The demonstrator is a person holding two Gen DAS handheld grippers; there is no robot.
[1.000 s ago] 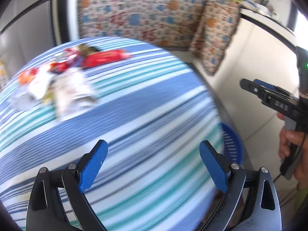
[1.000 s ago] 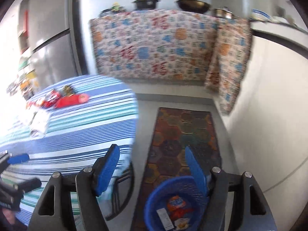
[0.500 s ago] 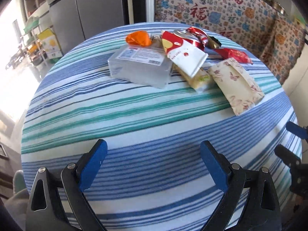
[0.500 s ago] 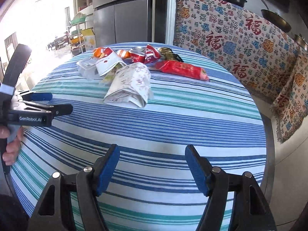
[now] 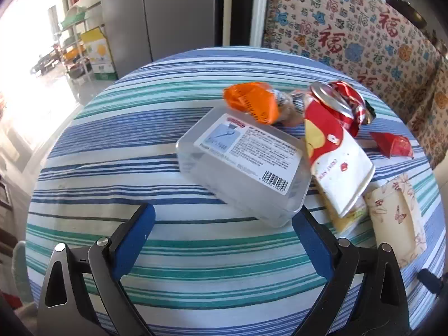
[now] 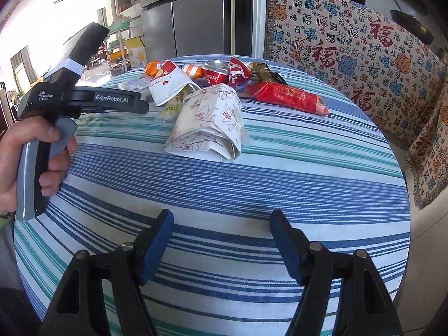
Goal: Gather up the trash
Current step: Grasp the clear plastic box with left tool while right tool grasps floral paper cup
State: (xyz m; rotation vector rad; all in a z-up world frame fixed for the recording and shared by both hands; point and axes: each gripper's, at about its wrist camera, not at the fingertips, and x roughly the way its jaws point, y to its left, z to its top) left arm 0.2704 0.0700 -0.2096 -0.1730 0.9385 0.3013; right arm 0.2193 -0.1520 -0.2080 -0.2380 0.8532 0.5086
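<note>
Two grippers, left (image 5: pixel 222 233) and right (image 6: pixel 221 242), jaws wide (nothing held), trash (image 6: pixel 205 123) mid-frame on striped table (image 6: pixel 280 182), clear box (image 5: pixel 243 165) center.

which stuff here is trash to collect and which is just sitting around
To collect: clear plastic box, orange wrapper, crushed red can, red-and-white pouch, floral paper bag, long red wrapper.

Not part of it: striped tablecloth, fridge, patterned sofa cover.

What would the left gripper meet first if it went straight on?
Probably the clear plastic box, lying just ahead of the open left gripper on the striped tablecloth; depth is uncertain.
</note>
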